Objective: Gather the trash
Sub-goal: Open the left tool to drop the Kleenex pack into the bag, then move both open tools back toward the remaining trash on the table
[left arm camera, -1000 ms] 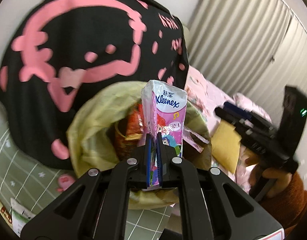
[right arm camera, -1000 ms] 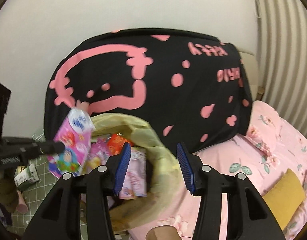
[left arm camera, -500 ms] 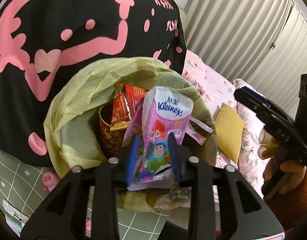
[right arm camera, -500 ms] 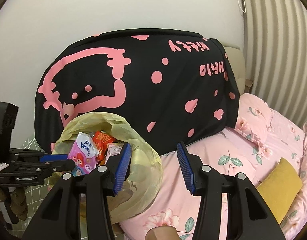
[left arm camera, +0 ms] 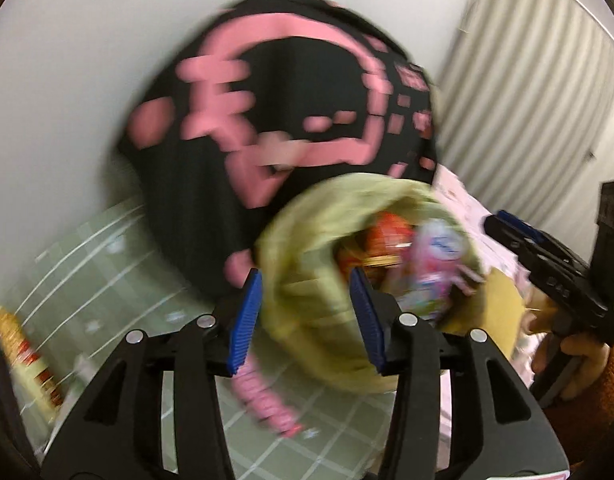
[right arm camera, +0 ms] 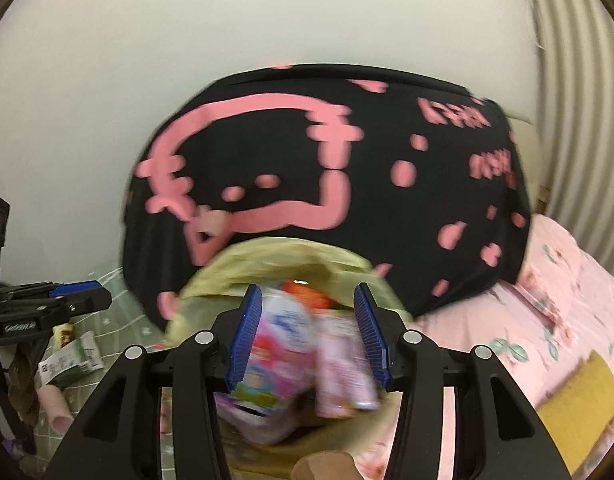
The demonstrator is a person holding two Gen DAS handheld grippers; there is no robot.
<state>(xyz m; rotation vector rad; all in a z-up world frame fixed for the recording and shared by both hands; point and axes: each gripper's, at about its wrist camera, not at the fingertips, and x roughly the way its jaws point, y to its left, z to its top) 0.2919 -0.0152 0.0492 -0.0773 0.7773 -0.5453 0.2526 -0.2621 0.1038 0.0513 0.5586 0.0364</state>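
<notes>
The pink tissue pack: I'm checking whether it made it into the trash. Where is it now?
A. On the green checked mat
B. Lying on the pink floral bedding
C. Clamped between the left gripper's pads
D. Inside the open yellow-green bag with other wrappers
D: the pink tissue pack sits inside the yellow-green bag beside red wrappers, while the left gripper, jaws opening, has nothing between its pads.

yellow-green trash bag (right arm camera: 267, 264) | pink and white tissue pack (right arm camera: 281, 344) inside it | black cushion (right arm camera: 347, 184) with pink outline drawing and pink dots | pale green sheet (left arm camera: 107, 264) with white grid lines | pink floral bedding (right arm camera: 555, 292) | mustard-yellow pillow (right arm camera: 579, 400) | blue gripper pads (right arm camera: 247, 336)
</notes>
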